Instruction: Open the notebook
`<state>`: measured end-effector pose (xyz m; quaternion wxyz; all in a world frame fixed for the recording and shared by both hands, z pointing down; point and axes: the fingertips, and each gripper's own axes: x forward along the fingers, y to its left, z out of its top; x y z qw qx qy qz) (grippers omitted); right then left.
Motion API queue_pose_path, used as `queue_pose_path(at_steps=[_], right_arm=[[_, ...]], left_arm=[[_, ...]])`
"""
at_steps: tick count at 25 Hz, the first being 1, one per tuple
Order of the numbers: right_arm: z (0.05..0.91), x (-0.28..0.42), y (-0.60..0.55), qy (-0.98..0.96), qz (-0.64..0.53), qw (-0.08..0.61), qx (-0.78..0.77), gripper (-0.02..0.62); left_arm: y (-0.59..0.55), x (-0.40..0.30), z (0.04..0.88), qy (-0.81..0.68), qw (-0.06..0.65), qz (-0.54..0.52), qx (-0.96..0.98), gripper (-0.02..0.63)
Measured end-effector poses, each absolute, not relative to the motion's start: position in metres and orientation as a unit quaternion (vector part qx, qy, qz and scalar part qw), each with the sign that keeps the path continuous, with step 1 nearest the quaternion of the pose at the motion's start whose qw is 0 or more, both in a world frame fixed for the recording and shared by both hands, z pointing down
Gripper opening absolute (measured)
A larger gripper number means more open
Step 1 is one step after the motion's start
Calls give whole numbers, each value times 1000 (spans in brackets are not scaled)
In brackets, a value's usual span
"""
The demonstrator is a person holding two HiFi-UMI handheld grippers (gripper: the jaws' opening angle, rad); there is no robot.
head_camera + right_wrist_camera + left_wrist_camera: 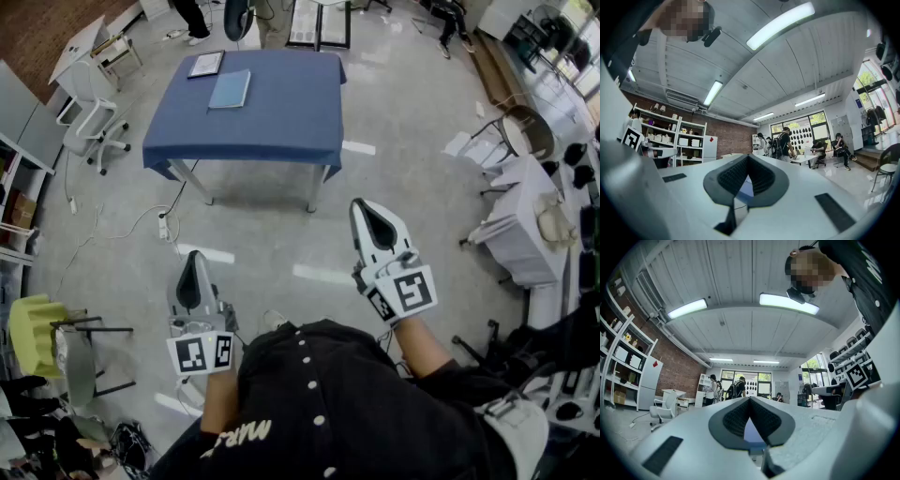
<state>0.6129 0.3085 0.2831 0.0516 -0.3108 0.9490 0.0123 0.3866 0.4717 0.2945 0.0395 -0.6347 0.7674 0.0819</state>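
Observation:
A light blue notebook lies closed on the far left part of the blue-clothed table, which stands well ahead of me across bare floor. A flat framed sheet lies beside it at the table's far corner. My left gripper and right gripper are held low in front of my body, far from the table. Both point ahead, nearly level. In the left gripper view the left gripper is shut and holds nothing. The right gripper is shut and empty too. A strip of blue table shows between each pair of jaws.
A white office chair and a white desk stand left of the table. A power strip with cable lies on the floor by the table's left leg. A white-draped table and a round chair are at the right, a yellow chair at the near left.

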Motion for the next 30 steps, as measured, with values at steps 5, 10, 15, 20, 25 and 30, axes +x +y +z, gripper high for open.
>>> queue_pose_path(at_steps=[5,10,15,20,25,30], right_arm=[[284,609,310,949,-2,59,-311,2],[291,605,311,949,-22,64,-309,2],[294,586,316,949,-19,58,-308,5],[292,557,317,948,-24,70,-311,309],[299,526,329,944,-4,58,-326,305],[304,497,328,945,2,50,-324,302]], left_arm=[[472,382,297,767,36,80,-635,3],[472,376,298,768,36,82,-634,3],[478,360,301,769,31,82,-634,3],[488,327,303,771,33,85,-630,3],[503,291,310,768,32,82,-635,3],[511,258,313,773,36,79,-628,3]])
